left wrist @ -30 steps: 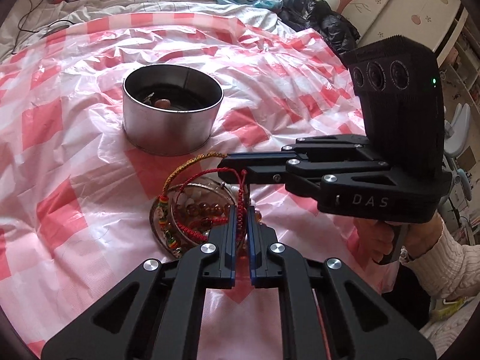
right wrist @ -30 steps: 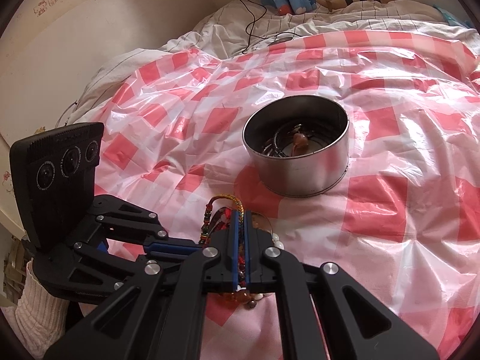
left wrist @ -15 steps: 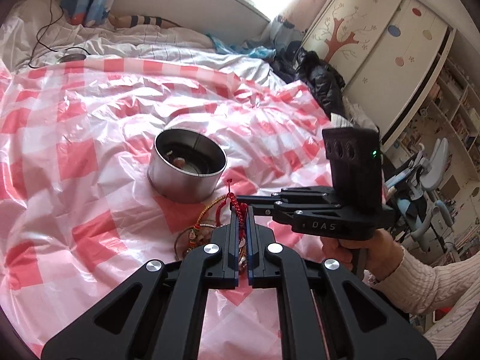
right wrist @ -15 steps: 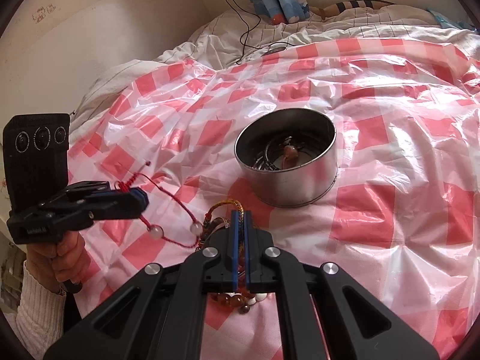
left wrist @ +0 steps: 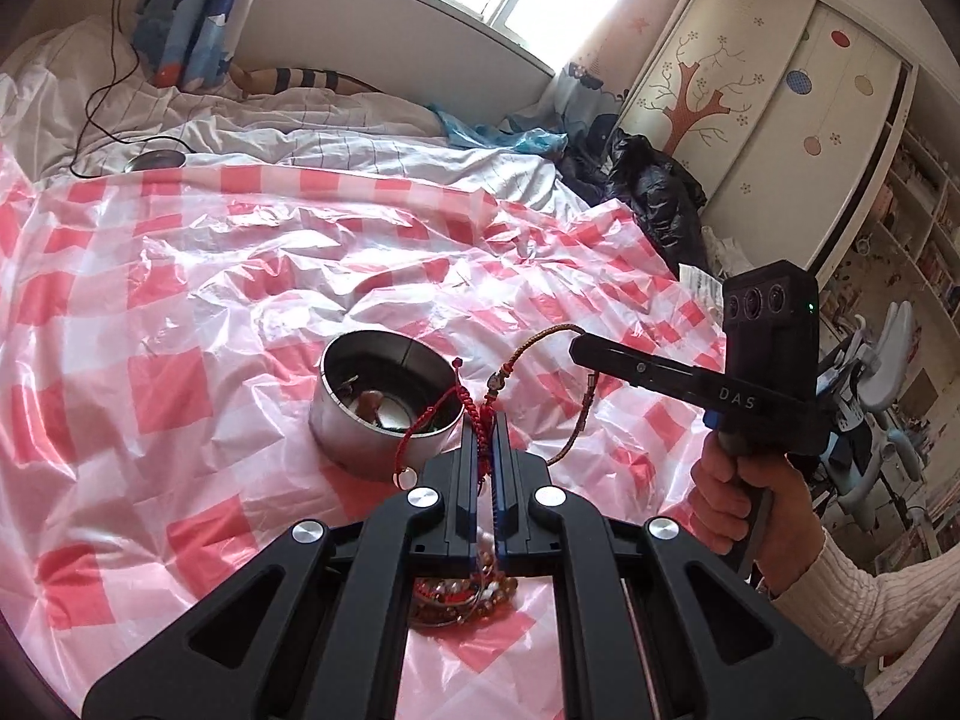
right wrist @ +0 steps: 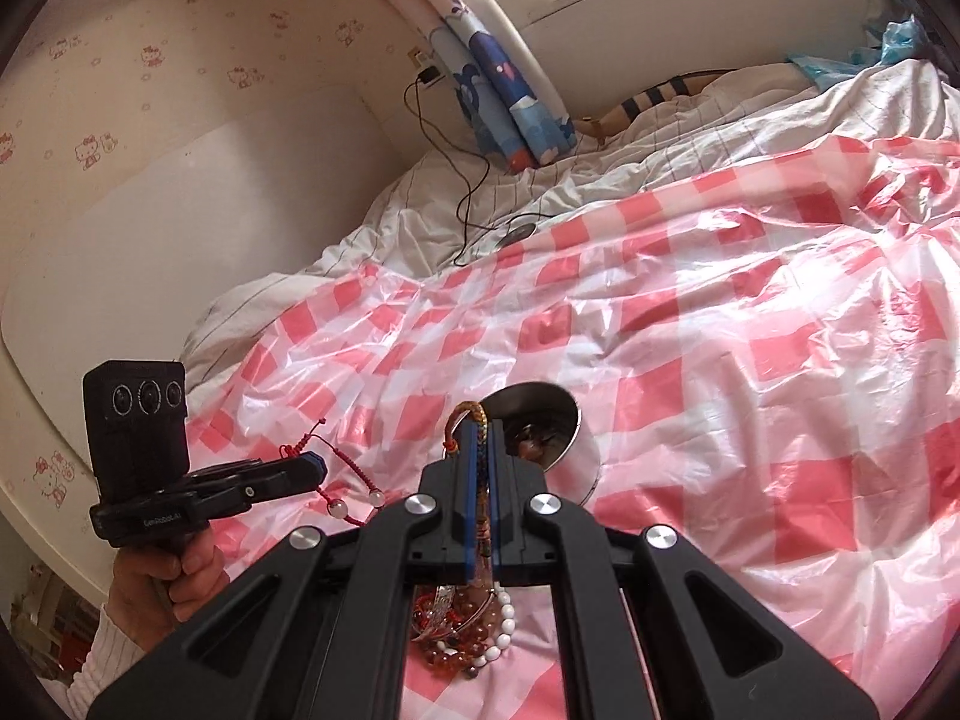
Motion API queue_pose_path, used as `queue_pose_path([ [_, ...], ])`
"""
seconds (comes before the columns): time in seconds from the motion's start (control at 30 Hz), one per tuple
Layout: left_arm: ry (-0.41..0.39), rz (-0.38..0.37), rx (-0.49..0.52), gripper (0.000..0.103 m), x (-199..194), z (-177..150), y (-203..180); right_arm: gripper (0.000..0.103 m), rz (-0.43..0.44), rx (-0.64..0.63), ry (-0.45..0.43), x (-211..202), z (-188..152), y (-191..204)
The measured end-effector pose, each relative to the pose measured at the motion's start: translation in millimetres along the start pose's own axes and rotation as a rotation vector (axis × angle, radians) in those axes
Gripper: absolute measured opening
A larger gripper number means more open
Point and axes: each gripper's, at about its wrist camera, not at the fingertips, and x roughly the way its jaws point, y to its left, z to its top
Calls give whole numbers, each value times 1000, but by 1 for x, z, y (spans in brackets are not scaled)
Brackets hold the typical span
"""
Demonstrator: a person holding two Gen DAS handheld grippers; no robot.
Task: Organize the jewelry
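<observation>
Above the checked sheet (left wrist: 180, 312): both grippers are hanging raised, well apart
Left gripper (left wrist: 485, 420): jaws are pinching a red cord bracelet (left wrist: 432, 417), its loop and pale beads dangling
Right gripper (right wrist: 478, 438): jaws are clamping a braided gold-brown bracelet (left wrist: 528, 354); the other end is possibly catching on the red cord, hard to tell
Metal tin (left wrist: 384, 396): sitting on the sheet beyond the fingers, already holding a few pieces
Bead pile (right wrist: 474, 630): lying under the gripper bodies
</observation>
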Motion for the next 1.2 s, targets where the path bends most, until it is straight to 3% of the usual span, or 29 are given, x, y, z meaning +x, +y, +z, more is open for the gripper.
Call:
queue_pose_path([
  [0.33,111,82,25,3,74,35,-4,4,-13,82,-85,-27,16,-27],
  [0.47,240,169,21,6,107,38,8,4,-23,90,-91,-27,16,-30],
  [0.5,284,215,29,8,115,37,10,4,-25,90,-90,-27,16,-30],
  [0.57,343,271,17,29,121,34,15,4,-27,91,-87,-25,15,-30],
  [0.6,348,285,8,35,120,33,16,4,-29,91,-85,-24,15,-30],
  [0.73,274,303,-13,43,90,27,18,4,-37,82,-71,-11,16,-26],
  [0.83,180,333,-29,55,55,20,15,4,-11,95,-53,7,19,-21],
  [1.0,46,324,-109,65,14,3,27,4,-17,93,37,53,18,-16],
  [1.2,29,301,-193,66,9,-2,48,4,-110,100,146,110,19,-29],
])
